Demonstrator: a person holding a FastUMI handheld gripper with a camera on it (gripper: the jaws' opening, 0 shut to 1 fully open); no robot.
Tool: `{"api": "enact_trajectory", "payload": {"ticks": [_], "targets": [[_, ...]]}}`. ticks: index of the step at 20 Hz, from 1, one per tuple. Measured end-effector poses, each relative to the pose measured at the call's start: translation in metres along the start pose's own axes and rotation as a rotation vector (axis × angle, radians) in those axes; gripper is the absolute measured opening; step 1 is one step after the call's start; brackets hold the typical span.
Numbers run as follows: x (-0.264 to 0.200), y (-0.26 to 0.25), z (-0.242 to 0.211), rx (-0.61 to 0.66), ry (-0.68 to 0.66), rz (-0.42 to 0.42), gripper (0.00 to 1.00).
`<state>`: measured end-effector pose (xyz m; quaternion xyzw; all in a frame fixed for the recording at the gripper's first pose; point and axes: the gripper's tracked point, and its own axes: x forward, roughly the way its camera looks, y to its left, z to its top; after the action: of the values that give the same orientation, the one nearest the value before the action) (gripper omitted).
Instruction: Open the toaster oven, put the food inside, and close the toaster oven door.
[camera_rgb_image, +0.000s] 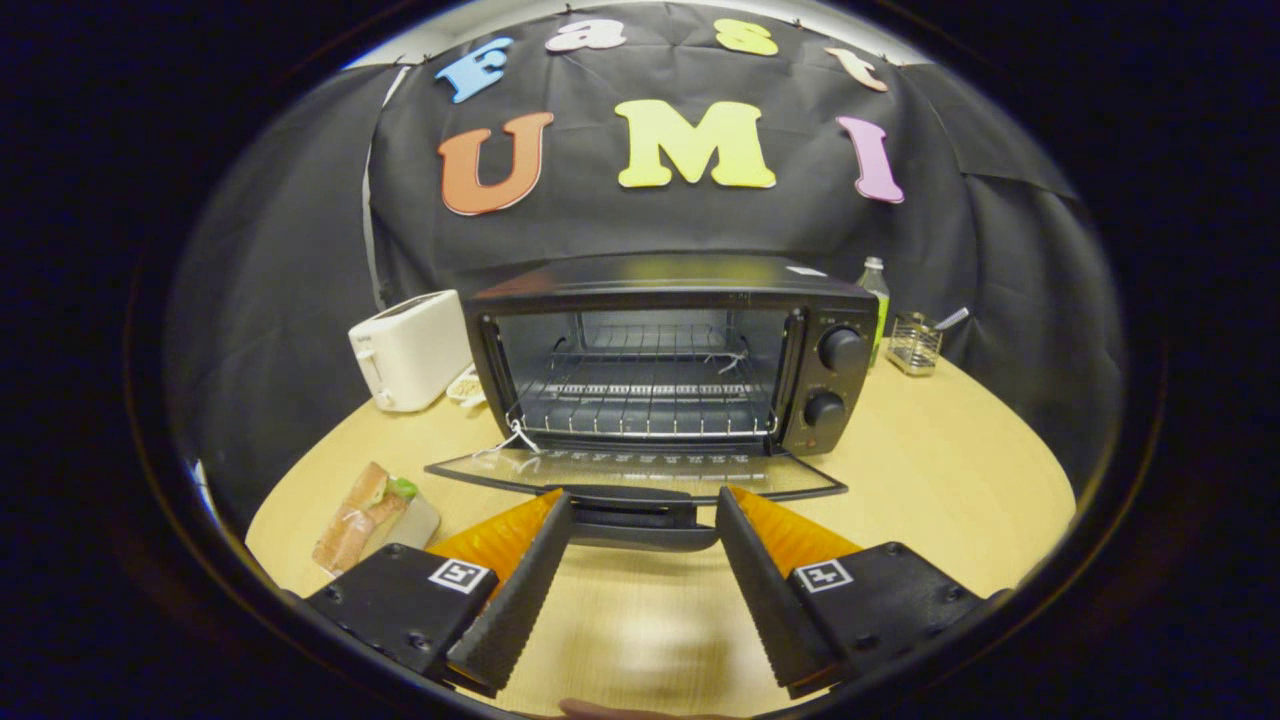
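A black toaster oven (672, 350) stands on the wooden table with its glass door (640, 470) folded down flat toward me. The wire rack (645, 395) inside is bare. The door's black handle (640, 520) lies between the tips of my gripper (642, 505), whose fingers (520, 590) stand wide apart and do not press on it. A wrapped sandwich (362, 515) on a small tray lies on the table to the left, just beyond my left finger.
A white pop-up toaster (410, 350) stands left of the oven with a small item beside it. Behind the oven's right side are a green bottle (876, 295) and a wire holder (915, 343). The round table (940, 470) has bare wood to the right.
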<state>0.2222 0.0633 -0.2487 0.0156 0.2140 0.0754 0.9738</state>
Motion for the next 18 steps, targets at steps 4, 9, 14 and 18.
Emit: {"api": "enact_trajectory", "payload": {"ticks": [4, 9, 14, 18], "targets": [[0.002, 0.002, -0.005, 0.023, 0.066, 0.01, 0.95], [0.002, 0.001, -0.008, 0.02, 0.076, 0.022, 0.96], [0.008, 0.002, -0.023, 0.077, 0.177, 0.019, 0.95], [0.007, 0.007, -0.011, 0.047, 0.152, 0.042, 0.94]]}}
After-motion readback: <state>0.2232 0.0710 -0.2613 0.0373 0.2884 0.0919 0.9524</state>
